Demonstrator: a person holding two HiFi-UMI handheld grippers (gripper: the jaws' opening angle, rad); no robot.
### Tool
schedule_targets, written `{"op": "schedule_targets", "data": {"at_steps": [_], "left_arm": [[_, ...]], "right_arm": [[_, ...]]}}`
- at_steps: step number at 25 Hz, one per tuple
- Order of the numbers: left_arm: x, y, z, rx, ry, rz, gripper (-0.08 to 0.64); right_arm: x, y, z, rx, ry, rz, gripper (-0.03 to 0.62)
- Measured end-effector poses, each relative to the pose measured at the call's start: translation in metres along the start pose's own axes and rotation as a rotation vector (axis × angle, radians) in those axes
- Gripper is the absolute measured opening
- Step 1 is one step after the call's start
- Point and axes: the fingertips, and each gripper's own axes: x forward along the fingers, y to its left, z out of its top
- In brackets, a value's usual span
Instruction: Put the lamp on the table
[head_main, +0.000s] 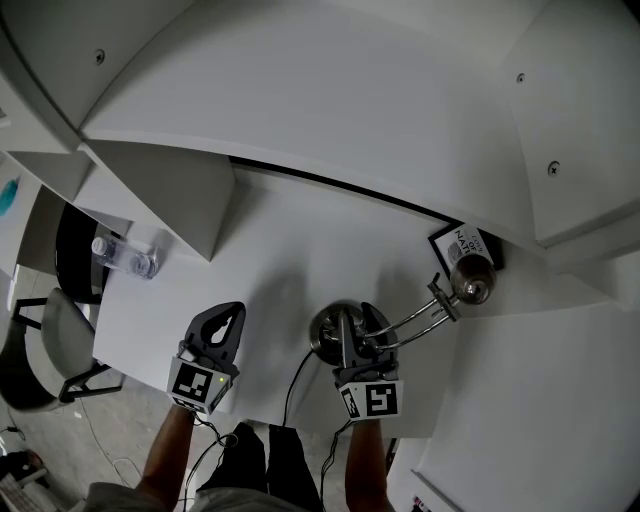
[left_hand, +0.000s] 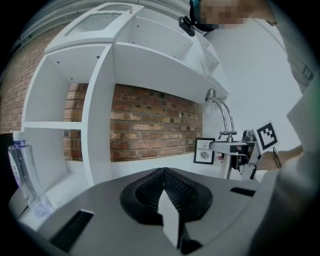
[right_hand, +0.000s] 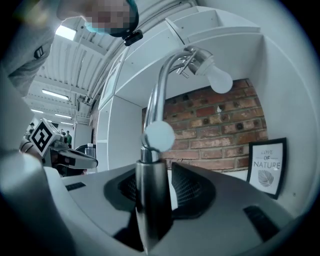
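One move remains, I judge — back the right gripper (head_main: 352, 328), open around the lamp (head_main: 470, 282) stem, straight toward six o'clock; left gripper (head_main: 226, 320) closed, empty.

A: How is the silver gooseneck lamp (right_hand: 150, 200) finished?
B: Brushed, softly glossy metal is seen. The white table (head_main: 270, 250) is shown smooth and matt; the red brick wall (left_hand: 150, 125), rough.
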Motion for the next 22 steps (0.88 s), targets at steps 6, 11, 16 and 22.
{"op": "schedule_targets", "data": {"at_steps": [6,11,16,22], "left_arm": [[-0.002,-0.001,-0.001,-0.005,0.004,-0.004,0.002],[-0.003,-0.003,0.003,-0.006,0.009,-0.007,0.000],[-0.004,-0.006,0.007,0.000,-0.011,-0.015,0.000],[-0.009,-0.011,0.009,0.009,-0.016,-0.024,0.002]], "right_arm": [[-0.011,-0.004,0.000,0.009,-0.010,-0.010,0.255],[-0.017,-0.003,0.001,0.003,-0.006,-0.014,0.268],[-0.024,0.000,0.001,0.006,0.015,-0.012,0.268],[-0.041,-0.002,-0.008,-0.003,0.068,-0.030,0.268]]}}
